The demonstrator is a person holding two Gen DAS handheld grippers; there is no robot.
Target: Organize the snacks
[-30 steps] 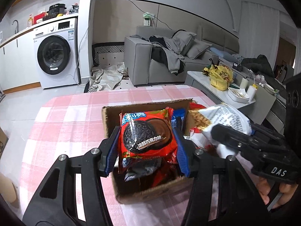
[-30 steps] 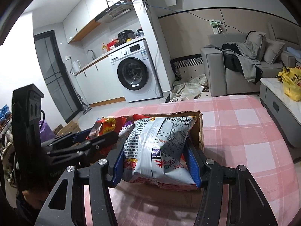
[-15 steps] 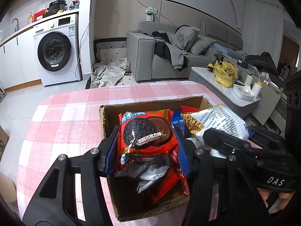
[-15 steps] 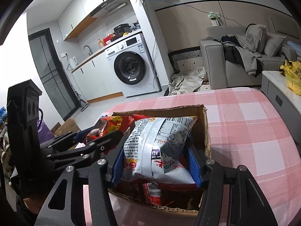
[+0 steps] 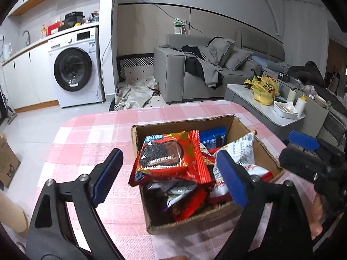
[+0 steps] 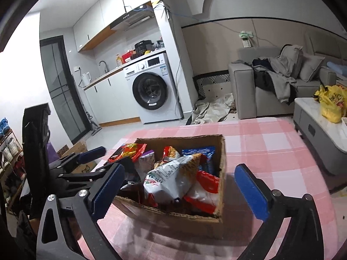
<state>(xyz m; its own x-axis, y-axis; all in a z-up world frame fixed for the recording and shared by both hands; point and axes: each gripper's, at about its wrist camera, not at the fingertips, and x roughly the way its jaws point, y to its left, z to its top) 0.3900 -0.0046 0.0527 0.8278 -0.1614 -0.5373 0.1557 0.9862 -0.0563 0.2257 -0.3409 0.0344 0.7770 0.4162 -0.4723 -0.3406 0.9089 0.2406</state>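
Note:
A brown cardboard box [image 5: 186, 125] [image 6: 180, 139] stands on the pink checked tablecloth [image 5: 86, 130], full of snack packets. A red Oreo packet [image 5: 164, 156] lies on top at the box's left. A white chip bag [image 6: 171, 177] [image 5: 245, 149] lies on top at its right. My left gripper [image 5: 171, 171] is open, its jaws spread either side of the Oreo packet, not touching it. My right gripper [image 6: 180, 188] is open above the chip bag, holding nothing. Each gripper shows in the other's view, the right one [image 5: 308, 153] and the left one [image 6: 91, 160].
A washing machine [image 5: 76, 71] and a counter stand at the back left. A grey sofa [image 5: 195, 69] and a low table with a yellow bag [image 5: 265, 88] are on the right. A cardboard box [image 5: 6, 160] sits on the floor at left.
Both grippers have opened and let go. The Oreo packet and the chip bag now lie in the box. Both grippers have drawn back a little.

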